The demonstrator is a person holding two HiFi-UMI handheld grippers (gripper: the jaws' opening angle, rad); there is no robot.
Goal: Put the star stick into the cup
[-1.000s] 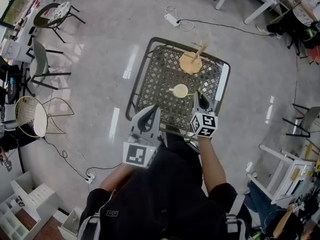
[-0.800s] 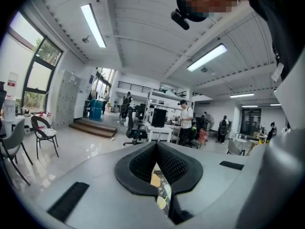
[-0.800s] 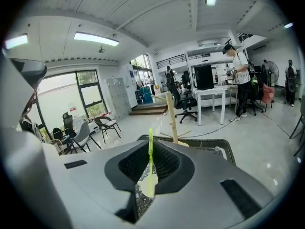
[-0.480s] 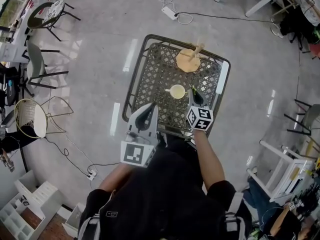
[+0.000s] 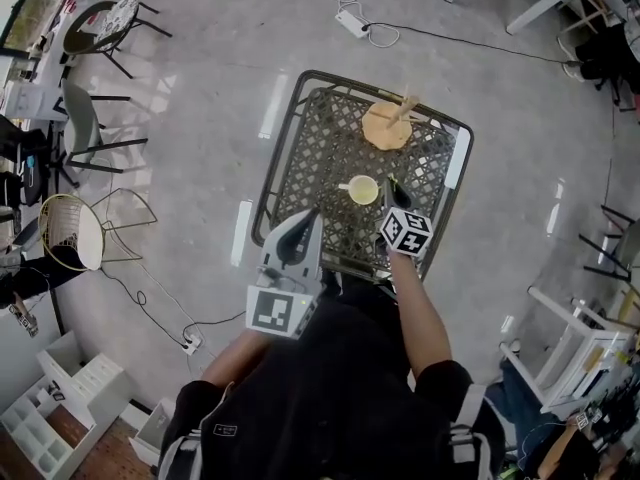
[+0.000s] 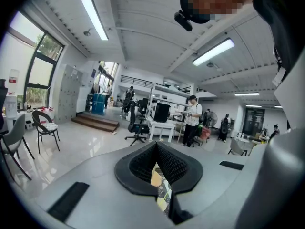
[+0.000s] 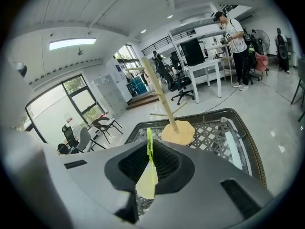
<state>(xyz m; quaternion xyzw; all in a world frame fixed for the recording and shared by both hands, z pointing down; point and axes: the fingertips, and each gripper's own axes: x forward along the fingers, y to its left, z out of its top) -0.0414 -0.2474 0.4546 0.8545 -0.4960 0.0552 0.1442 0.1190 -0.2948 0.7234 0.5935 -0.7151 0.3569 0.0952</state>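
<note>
Star stick (image 7: 149,136), thin and green, pinched between jaws of right gripper (image 7: 150,147), just beside cup (image 5: 362,189) on mesh table (image 5: 300,158), left gripper (image 6: 156,146) jaws together, empty.

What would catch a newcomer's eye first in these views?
The bright green stick clamped in the right gripper, close beside the pale cup. Then the dark mesh table under them, with a wooden peg stand at its far end.
</note>
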